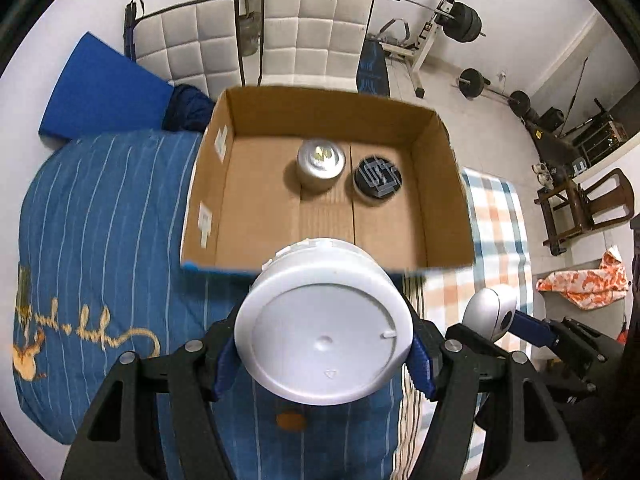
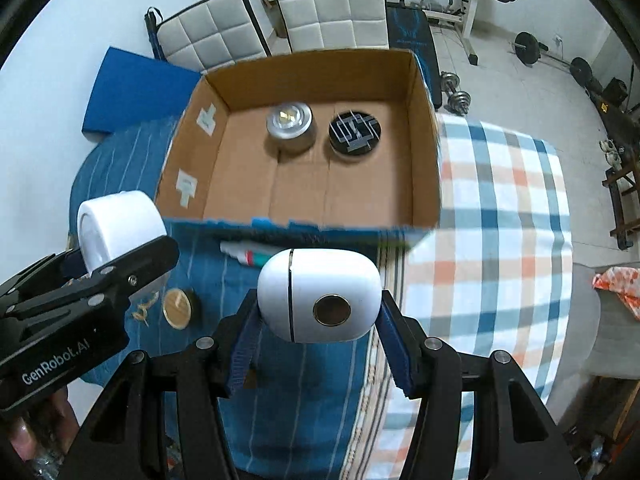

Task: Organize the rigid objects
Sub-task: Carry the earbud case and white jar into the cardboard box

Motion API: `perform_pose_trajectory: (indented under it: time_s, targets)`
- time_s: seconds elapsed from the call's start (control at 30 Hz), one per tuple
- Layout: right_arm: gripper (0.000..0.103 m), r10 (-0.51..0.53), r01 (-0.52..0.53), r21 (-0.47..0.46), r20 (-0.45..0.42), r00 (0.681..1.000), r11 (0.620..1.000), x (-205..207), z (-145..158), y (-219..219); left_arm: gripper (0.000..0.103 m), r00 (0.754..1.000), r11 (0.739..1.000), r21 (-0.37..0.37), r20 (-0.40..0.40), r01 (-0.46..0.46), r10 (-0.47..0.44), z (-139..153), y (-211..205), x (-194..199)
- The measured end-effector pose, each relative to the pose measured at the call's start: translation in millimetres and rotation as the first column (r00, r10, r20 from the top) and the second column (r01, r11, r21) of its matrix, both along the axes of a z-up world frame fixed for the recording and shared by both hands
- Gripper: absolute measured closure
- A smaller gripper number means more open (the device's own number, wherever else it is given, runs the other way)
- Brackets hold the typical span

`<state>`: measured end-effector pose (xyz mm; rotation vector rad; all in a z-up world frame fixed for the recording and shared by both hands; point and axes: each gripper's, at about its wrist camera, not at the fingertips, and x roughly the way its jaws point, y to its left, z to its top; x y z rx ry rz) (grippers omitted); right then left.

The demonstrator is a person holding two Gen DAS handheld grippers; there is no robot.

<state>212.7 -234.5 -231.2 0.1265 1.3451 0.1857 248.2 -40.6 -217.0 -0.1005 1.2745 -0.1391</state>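
Your left hand-held gripper (image 1: 324, 354) is closed about halfway on the white tub (image 1: 324, 324), base toward the camera, its blue pads (image 1: 420, 364) pressing the wall at 3 and 9 o'clock. Your right hand-held gripper (image 2: 318, 338) clamps the white pod (image 2: 318, 294) the same way, a little narrower, with the pod's round dark window facing the lens and its long axis running across the jaws.

The relation that counts: the box (image 2: 224, 80) lies at 12 o'clock from both grippers, just beyond the near rim, open side up. Both loads hang above the bed, short of that rim. Neither hand looks clearly nearer; in the right view the tub (image 2: 120, 228) sits at 9 o'clock, beside the box's left corner.

Inside the box, the silver tin (image 1: 320, 164) and the black tin (image 1: 378, 178) stand side by side toward the far wall, so the near half of the floor is free for what you carry.

The surface is a bed with a blue striped cover (image 1: 100, 220) and a checked blanket (image 2: 500, 220). A small gold tin (image 2: 178, 306) and a tube (image 2: 244, 254) lie on it. Beyond stand two white chairs (image 1: 316, 28) and weight gear (image 1: 466, 22).
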Motion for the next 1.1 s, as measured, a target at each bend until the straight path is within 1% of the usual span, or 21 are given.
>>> perform_pose_trajectory:
  time_s: [0.07, 0.13, 0.27, 0.4, 0.47, 0.53, 0.63, 0.73, 0.87, 0.93, 1.0, 1.1]
  targets:
    - [0.044, -0.009, 0.009, 0.004, 0.002, 1.0, 1.0, 12.1, -1.5, -1.1, 0.038, 1.0, 1.0, 0.009, 0.006, 0.002, -0.002, -0.2, 0.0, 17.8]
    - [0.044, -0.014, 0.014, 0.01, -0.007, 1.0, 1.0, 33.0, -6.5, -1.6, 0.037, 1.0, 1.0, 0.024, 0.001, 0.003, -0.003, -3.6, 0.6, 37.7]
    - [0.044, -0.032, 0.032, -0.009, -0.031, 0.999, 0.999, 73.8, -27.4, -3.2, 0.037, 1.0, 0.998, 0.065, -0.031, -0.002, 0.005, -24.9, 5.7, 87.3]
    - [0.044, -0.055, 0.054, -0.013, -0.108, 0.993, 0.998, 121.3, -70.1, -5.7, 0.037, 0.993, 0.994, 0.112, -0.113, -0.006, 0.018, -66.3, 13.1, 142.6]
    - [0.044, -0.066, 0.065, -0.019, -0.134, 0.989, 0.998, 137.1, -87.3, -5.4, 0.037, 0.988, 0.992, 0.13, -0.151, -0.008, 0.028, -86.3, 16.0, 163.1]
    - [0.044, -0.075, 0.072, -0.026, -0.176, 0.982, 0.997, 154.8, -110.1, -3.6, 0.037, 0.982, 0.987, 0.163, -0.186, -0.002, 0.032, -109.7, 17.8, 184.6]
    - [0.044, -0.074, 0.068, -0.032, -0.229, 0.971, 0.997, 172.2, -136.6, 1.9, 0.037, 0.97, 0.984, 0.18, -0.242, 0.014, 0.03, -137.7, 17.4, 205.1]
    - [0.044, -0.063, 0.05, -0.058, -0.264, 0.962, 0.997, 183.4, -157.1, 8.6, 0.037, 0.959, 0.979, 0.2, -0.282, 0.041, 0.017, -156.2, 13.3, 220.3]
    - [0.044, -0.052, 0.029, -0.08, -0.303, 0.952, 0.996, 192.7, -177.3, 14.7, 0.037, 0.949, 0.983, 0.182, -0.314, 0.033, 0.026, -169.1, 14.7, 237.1]
    - [0.044, -0.05, 0.023, -0.089, -0.316, 0.947, 0.996, 195.2, -183.7, 15.9, 0.037, 0.945, 0.982, 0.186, -0.326, 0.034, 0.029, -175.1, 16.0, 244.0]
    - [0.044, -0.045, 0.014, -0.095, -0.333, 0.942, 0.995, 197.3, -189.4, 17.1, 0.037, 0.938, 0.982, 0.187, -0.345, 0.033, 0.034, -178.7, 16.8, 246.7]
    - [0.044, -0.041, 0.006, -0.098, -0.36, 0.932, 0.995, 199.1, -197.9, 18.3, 0.036, 0.927, 0.986, 0.166, -0.373, 0.023, 0.041, -185.2, 21.7, 250.4]
